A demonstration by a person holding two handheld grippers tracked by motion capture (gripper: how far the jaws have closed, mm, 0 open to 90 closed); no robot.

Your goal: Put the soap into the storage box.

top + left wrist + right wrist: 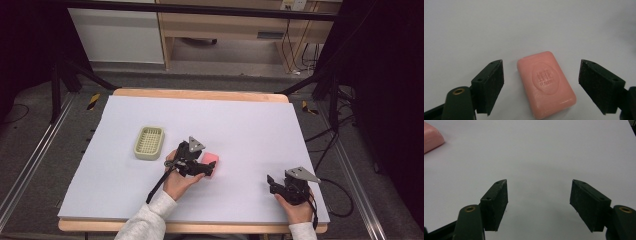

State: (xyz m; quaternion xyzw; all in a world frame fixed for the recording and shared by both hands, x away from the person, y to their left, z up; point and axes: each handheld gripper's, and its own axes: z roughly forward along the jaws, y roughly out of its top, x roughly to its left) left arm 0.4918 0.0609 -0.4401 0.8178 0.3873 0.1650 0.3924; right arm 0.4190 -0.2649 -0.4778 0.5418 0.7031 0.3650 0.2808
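- It looked like a lab or test room set up for filming.
- The bench (125, 200) had a plain pale sheet over its wooden top.
- Black metal stand legs (75, 72) stood on both sides of it.
- Dark curtains (25, 45) hung at the left and right.
- Cables (300, 50) ran across the grey floor (225, 80) by a wooden cabinet (225, 25).

Pink embossed soap bar (546, 83) lies flat, ungripped.

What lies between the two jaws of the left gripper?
The pink soap bar lies flat on the white table cover between the open jaws, touching neither, in the left gripper view.
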